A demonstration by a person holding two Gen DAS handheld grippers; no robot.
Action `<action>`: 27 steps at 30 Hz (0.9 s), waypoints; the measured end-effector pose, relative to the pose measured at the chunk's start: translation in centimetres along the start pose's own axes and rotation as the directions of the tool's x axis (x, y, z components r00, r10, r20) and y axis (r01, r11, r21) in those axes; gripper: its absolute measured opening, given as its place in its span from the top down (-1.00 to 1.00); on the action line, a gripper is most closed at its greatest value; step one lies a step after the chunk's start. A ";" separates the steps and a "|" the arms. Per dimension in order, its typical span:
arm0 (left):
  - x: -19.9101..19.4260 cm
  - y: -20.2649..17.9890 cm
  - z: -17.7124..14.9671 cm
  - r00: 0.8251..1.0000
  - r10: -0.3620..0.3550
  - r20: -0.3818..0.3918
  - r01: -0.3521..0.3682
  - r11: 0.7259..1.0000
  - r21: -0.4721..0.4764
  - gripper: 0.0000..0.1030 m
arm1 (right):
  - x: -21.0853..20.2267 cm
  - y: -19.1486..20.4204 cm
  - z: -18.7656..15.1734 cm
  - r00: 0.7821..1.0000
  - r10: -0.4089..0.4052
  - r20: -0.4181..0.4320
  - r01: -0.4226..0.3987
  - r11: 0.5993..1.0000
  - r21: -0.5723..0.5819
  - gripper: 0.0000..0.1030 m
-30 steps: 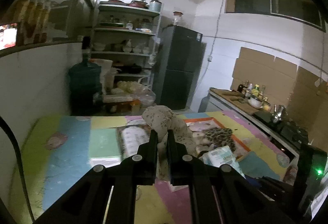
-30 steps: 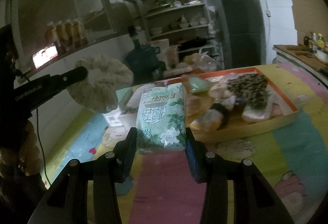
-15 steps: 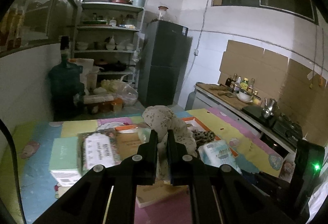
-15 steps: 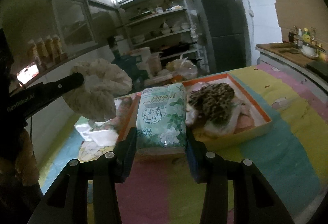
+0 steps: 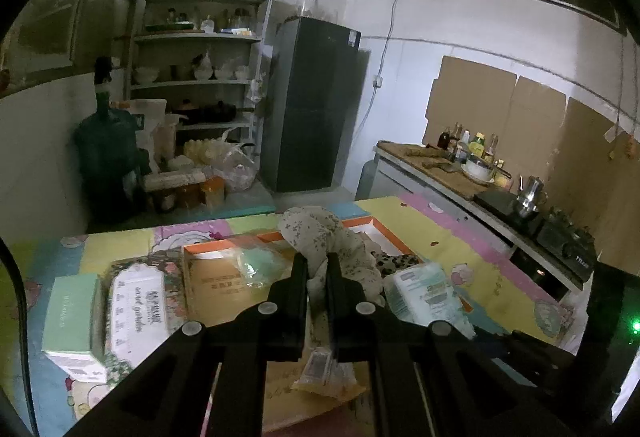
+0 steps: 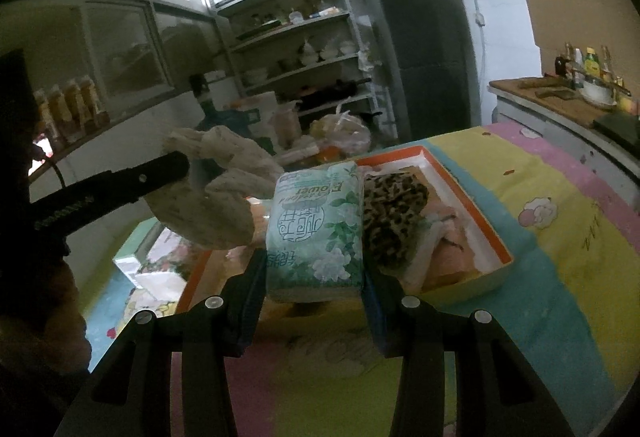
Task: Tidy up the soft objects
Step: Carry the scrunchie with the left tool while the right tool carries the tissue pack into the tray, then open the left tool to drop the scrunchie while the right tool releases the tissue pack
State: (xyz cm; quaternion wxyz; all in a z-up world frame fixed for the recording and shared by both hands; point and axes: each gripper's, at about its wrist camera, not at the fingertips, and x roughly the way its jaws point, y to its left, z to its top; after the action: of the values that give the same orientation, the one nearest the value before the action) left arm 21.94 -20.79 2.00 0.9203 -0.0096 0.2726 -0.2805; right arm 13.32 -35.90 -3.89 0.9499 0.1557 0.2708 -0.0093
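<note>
My left gripper [image 5: 317,267] is shut on a beige speckled fabric scrunchie [image 5: 320,233], which hangs in the air above the orange-rimmed tray [image 5: 376,223]. In the right wrist view that scrunchie [image 6: 212,197] shows at the left, pinched by the left gripper's black fingers [image 6: 160,173]. My right gripper [image 6: 314,277] is shut on a green-and-white tissue pack [image 6: 316,225] with a flower print, held over the near end of the tray [image 6: 476,213]. A leopard-print soft item [image 6: 396,213] lies in the tray on pale cloths. The tissue pack [image 5: 424,293] also shows low right in the left wrist view.
A mint box [image 5: 72,321] and a floral wipes pack [image 5: 136,313] lie left of the tray on the colourful mat [image 6: 560,237]. A small yellow packet [image 5: 324,369] lies near the front. Shelves [image 5: 200,77], a dark fridge [image 5: 316,105] and a counter with bottles [image 5: 464,165] stand behind.
Both grippers moved right over the mat toward the tray, each keeping its load. The tissue pack now covers the tray's near-left end, and the scrunchie hangs over the tray.
</note>
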 end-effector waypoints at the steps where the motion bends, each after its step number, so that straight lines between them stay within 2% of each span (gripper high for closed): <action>1: 0.4 0.0 0.0 1.000 0.000 -0.004 0.000 1.000 -0.001 0.84 | 0.2 -0.2 0.1 1.000 -0.001 -0.002 0.001 1.000 0.000 0.11; 27: 7.5 0.9 -1.0 0.991 0.042 -0.129 -0.044 0.999 -0.015 0.84 | 4.3 -2.0 0.5 0.998 0.008 -0.069 -0.008 1.000 0.012 0.11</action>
State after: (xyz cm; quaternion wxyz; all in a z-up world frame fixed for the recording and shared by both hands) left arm 27.13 -23.82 -2.69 0.9065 0.0061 0.3340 -0.2582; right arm 17.09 -37.70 -6.29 0.9391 0.1625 0.3026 -0.0017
